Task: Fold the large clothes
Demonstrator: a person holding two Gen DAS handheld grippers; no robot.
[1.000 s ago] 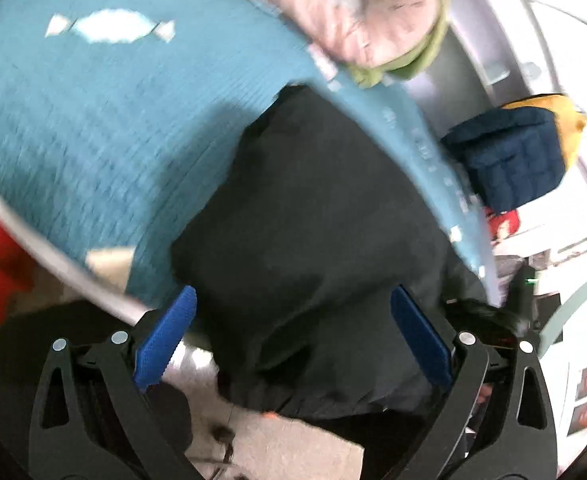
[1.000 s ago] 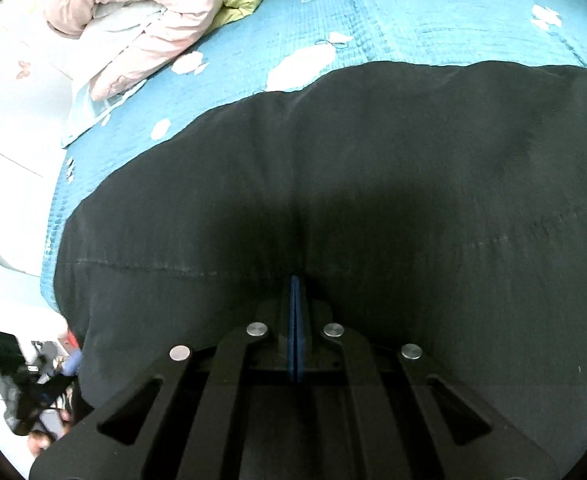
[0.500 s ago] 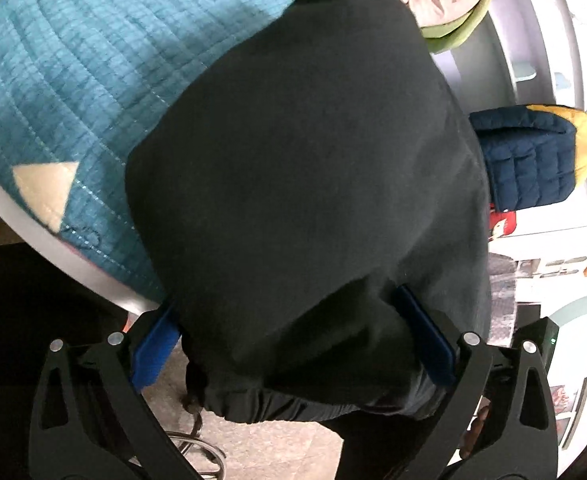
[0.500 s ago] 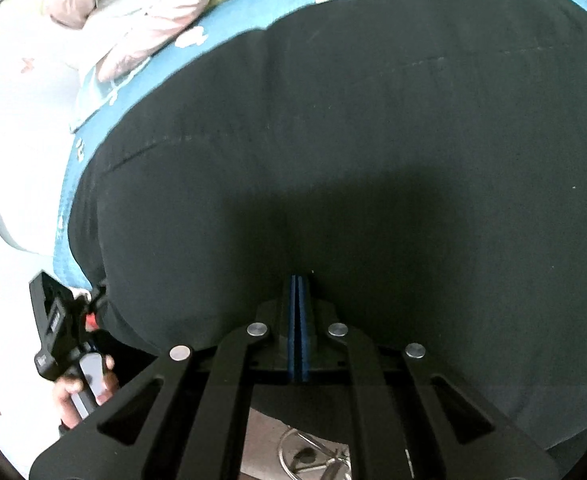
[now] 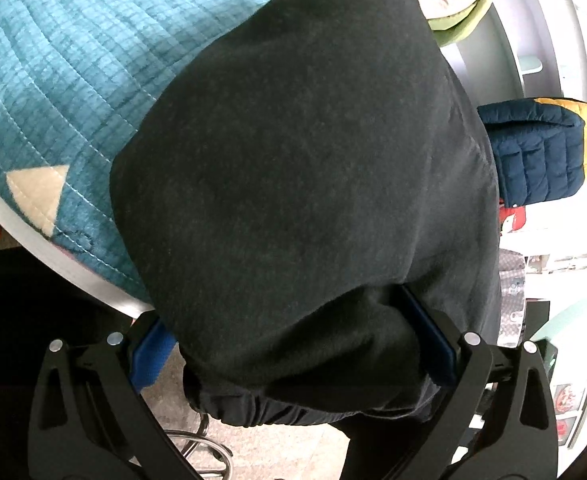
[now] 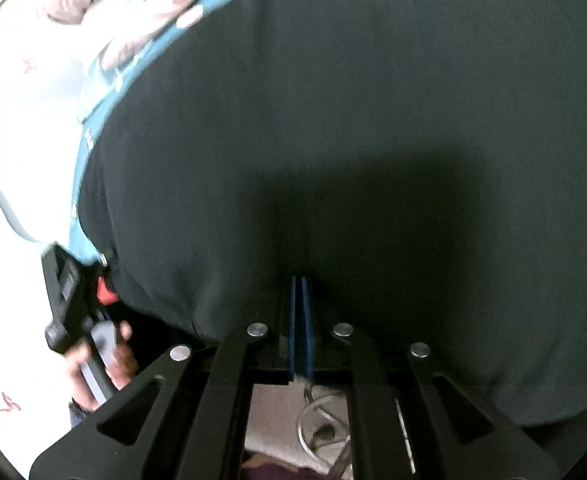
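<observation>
- Lying over the near edge of the bed with the teal quilt (image 5: 65, 80), the black garment (image 5: 301, 168) has most of its cloth on the quilt, while its gathered hem hangs off the edge toward the floor.
- The right gripper (image 6: 300, 280) has its two blue pads pressed together with the edge of the black garment (image 6: 373, 140) between them, so this side of the cloth is firmly held, probably to serve as one corner for the fold.
- The left gripper (image 5: 289, 344) has its jaws wide apart, and a thick bulge of the dark cloth sits between them; the pads are on both sides of it, but they do not squeeze it yet.
- I judge that the left gripper is placed so in order to close on the second corner, so that both sides can be lifted together.
- The person's hand (image 6: 101, 360) on the left tool shows at the bed edge in the right view.
- A pink garment (image 6: 133, 4) and a navy padded jacket (image 5: 537, 152) lie apart and are not involved.
</observation>
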